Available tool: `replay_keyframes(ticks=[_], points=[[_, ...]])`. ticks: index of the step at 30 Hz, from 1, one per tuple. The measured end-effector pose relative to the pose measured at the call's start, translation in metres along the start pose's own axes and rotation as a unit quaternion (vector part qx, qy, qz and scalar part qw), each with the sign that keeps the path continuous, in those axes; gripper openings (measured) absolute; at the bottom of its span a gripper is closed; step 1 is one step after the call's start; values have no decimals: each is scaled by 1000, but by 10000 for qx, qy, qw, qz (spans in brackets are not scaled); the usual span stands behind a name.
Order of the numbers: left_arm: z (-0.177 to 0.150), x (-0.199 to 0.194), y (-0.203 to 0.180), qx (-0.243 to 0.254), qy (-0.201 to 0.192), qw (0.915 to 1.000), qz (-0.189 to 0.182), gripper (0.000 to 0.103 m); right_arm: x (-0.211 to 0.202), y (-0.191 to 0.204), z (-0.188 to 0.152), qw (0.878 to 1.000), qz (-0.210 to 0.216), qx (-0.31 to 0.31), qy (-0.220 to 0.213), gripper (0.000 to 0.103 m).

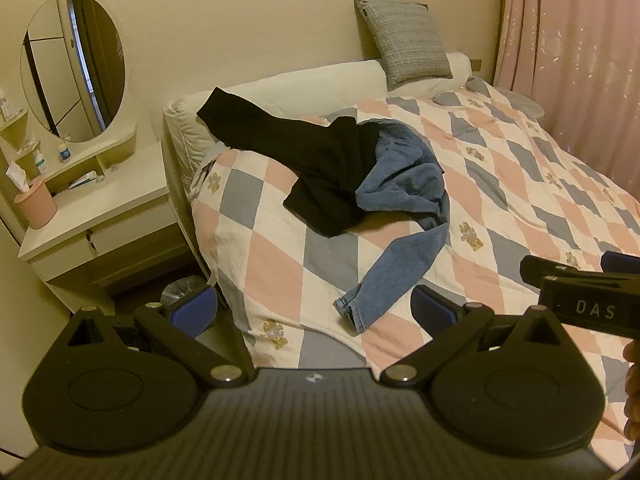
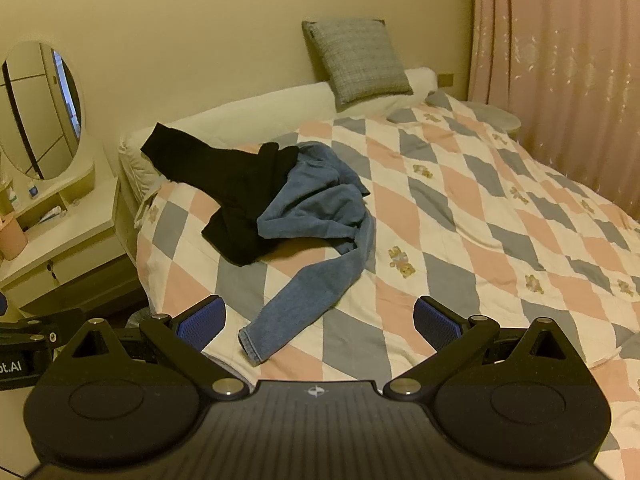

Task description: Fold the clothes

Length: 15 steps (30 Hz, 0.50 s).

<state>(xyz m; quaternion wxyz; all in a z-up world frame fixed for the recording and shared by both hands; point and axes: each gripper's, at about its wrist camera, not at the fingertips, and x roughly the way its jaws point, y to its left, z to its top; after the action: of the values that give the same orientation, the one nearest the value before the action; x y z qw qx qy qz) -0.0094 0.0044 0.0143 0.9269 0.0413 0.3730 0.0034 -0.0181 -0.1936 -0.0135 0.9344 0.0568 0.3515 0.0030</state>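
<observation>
Both claws hang spread wide and empty over the near edge of the checked quilted bed [image 2: 460, 200]. The crumpled blue denim jeans [image 2: 316, 208], partly under a black garment [image 2: 240, 196], trail one leg toward the right claw [image 2: 318, 326], slightly nearer than the left claw [image 1: 314, 312].

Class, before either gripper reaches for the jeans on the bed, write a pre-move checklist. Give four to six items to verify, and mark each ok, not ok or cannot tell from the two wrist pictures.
1. Left gripper open and holding nothing: ok.
2. Right gripper open and holding nothing: ok.
3. Jeans lie free of other clothing: not ok, the black garment overlaps their upper part.
4. Jeans leg cuff exposed and nearest the grippers: ok.
5. Bare quilt beside the pile for folding: ok.
6. Jeans lie flat: not ok, crumpled at the top.
</observation>
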Motion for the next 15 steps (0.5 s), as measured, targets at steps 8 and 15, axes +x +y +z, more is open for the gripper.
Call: replay_keyframes(ticks=[8, 15], points=[[-6, -3, 7, 3, -3, 10000, -45, 102, -4, 7, -2, 10000, -30, 17, -26, 103], [-9, -3, 10, -16, 45, 9999, -104, 102, -4, 10, -3, 10000, -45, 14, -35, 103]])
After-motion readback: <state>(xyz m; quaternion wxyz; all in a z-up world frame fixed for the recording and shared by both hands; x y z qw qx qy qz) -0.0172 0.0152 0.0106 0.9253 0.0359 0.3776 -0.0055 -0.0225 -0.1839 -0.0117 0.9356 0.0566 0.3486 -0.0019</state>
